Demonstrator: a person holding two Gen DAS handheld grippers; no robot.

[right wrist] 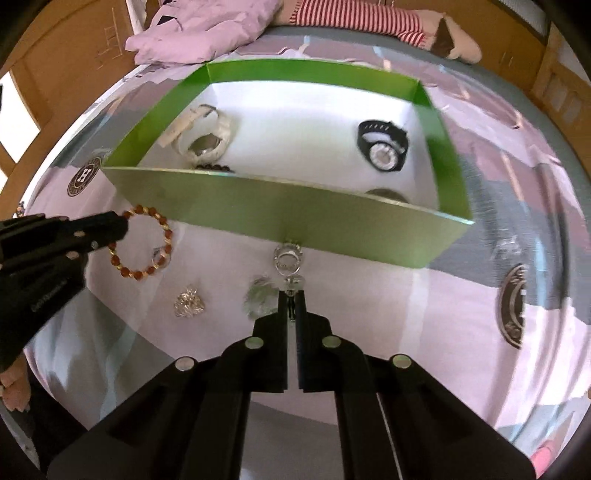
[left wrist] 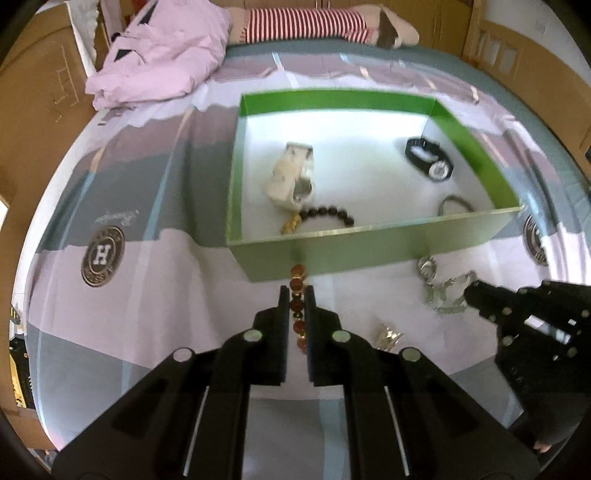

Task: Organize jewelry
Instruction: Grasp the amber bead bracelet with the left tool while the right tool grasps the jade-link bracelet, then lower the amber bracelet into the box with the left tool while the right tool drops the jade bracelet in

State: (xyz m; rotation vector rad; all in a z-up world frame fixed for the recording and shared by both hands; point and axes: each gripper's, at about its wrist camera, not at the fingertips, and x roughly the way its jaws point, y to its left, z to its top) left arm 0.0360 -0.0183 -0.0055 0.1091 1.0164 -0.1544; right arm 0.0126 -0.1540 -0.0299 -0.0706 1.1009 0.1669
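A green box [left wrist: 332,254] [right wrist: 295,210] sits on the bed. It holds a white watch [left wrist: 291,177] [right wrist: 203,136], a black watch [left wrist: 430,158] [right wrist: 384,146], a dark bead bracelet [left wrist: 328,214] and a ring-shaped piece [left wrist: 456,205]. My left gripper [left wrist: 297,291] [right wrist: 122,225] is shut on a red-brown bead bracelet [left wrist: 298,306] [right wrist: 142,242] just before the box's near wall. My right gripper [right wrist: 291,295] [left wrist: 469,291] is shut on a silver chain piece [right wrist: 290,260] [left wrist: 439,288] on the sheet. A small silver ornament [right wrist: 189,304] [left wrist: 388,336] lies between them.
The bed sheet [left wrist: 147,295] is pink and grey with round H logos [left wrist: 102,255]. A pink garment [left wrist: 162,62] and a striped plush toy [left wrist: 306,22] lie at the far edge. Cardboard panels [left wrist: 44,74] stand at the left and right.
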